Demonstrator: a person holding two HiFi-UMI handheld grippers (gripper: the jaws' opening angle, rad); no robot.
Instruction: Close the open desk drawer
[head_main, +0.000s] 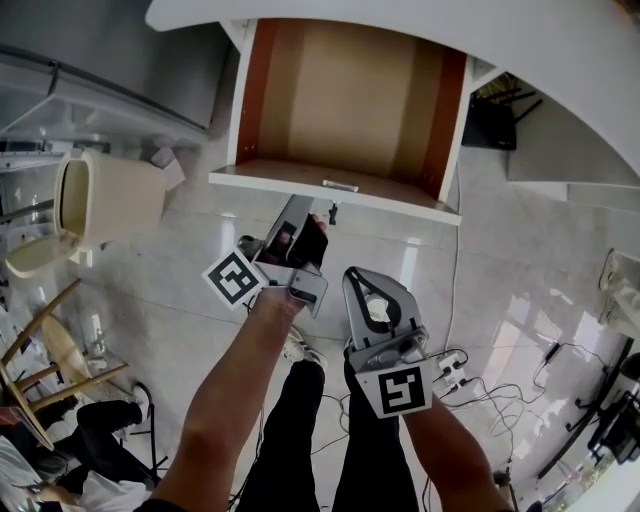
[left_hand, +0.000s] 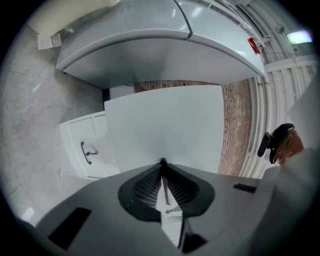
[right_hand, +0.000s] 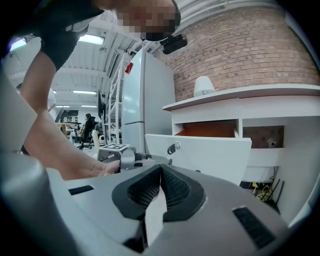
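Observation:
The drawer (head_main: 345, 95) stands pulled out from under the white desk (head_main: 560, 60), its brown inside bare. A small metal handle (head_main: 340, 185) sits on its white front panel (head_main: 300, 182), and a key (right_hand: 173, 148) juts from the panel. My left gripper (head_main: 320, 222) points level at that panel (left_hand: 165, 125), tips close under the key; its jaws are shut with nothing between them. My right gripper (head_main: 356, 274) hangs back to the right and lower, apart from the drawer (right_hand: 200, 152), jaws shut and empty. The left gripper (right_hand: 131, 161) also shows in the right gripper view.
A cream bin (head_main: 100, 195) stands left of the drawer and a wooden chair (head_main: 45, 365) lies lower left. Cables and a power strip (head_main: 452, 372) trail on the floor at right. A low white cabinet (left_hand: 87, 150) and a fridge (right_hand: 145, 95) stand beyond.

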